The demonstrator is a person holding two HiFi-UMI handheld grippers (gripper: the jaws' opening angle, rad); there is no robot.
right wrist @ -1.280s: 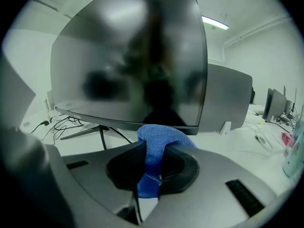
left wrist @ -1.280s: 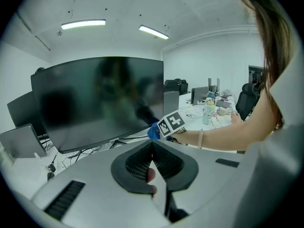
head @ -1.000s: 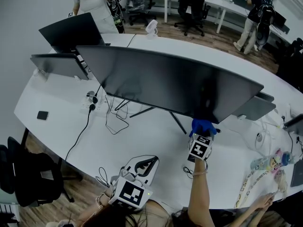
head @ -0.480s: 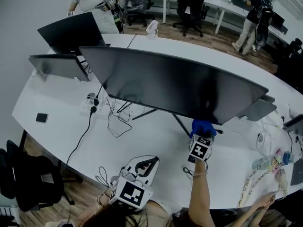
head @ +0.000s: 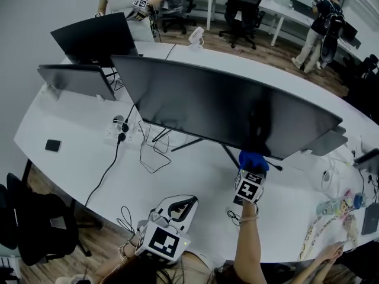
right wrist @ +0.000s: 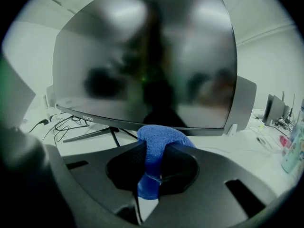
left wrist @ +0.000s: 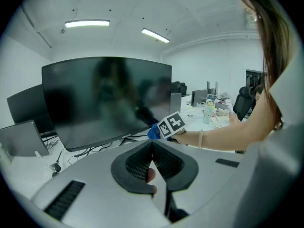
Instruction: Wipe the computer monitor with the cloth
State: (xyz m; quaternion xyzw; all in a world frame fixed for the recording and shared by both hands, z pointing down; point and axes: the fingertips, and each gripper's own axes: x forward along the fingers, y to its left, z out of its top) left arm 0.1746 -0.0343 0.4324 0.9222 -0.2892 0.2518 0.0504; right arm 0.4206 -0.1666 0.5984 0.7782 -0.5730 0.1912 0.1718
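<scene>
A wide dark curved monitor (head: 225,108) stands across the white desk (head: 177,179). In the head view my right gripper (head: 253,167) is just below the screen's lower edge, right of the stand, shut on a blue cloth (head: 253,160). The right gripper view shows the cloth (right wrist: 159,139) bunched between the jaws of that gripper (right wrist: 154,158), with the screen (right wrist: 147,61) close ahead. My left gripper (head: 187,203) hangs back over the desk's near edge. In its own view the left gripper (left wrist: 152,152) is shut on nothing and faces the monitor (left wrist: 104,99).
Two smaller screens (head: 77,80) stand at the back left. A power strip (head: 117,129) and loose cables (head: 151,152) lie under the monitor. A black phone (head: 53,145) is at far left, bottles (head: 340,205) at right. Another person's hand (head: 328,252) rests bottom right.
The head view has shifted a little. My right gripper with the cloth stays at the screen's lower edge; the left gripper has not moved.
</scene>
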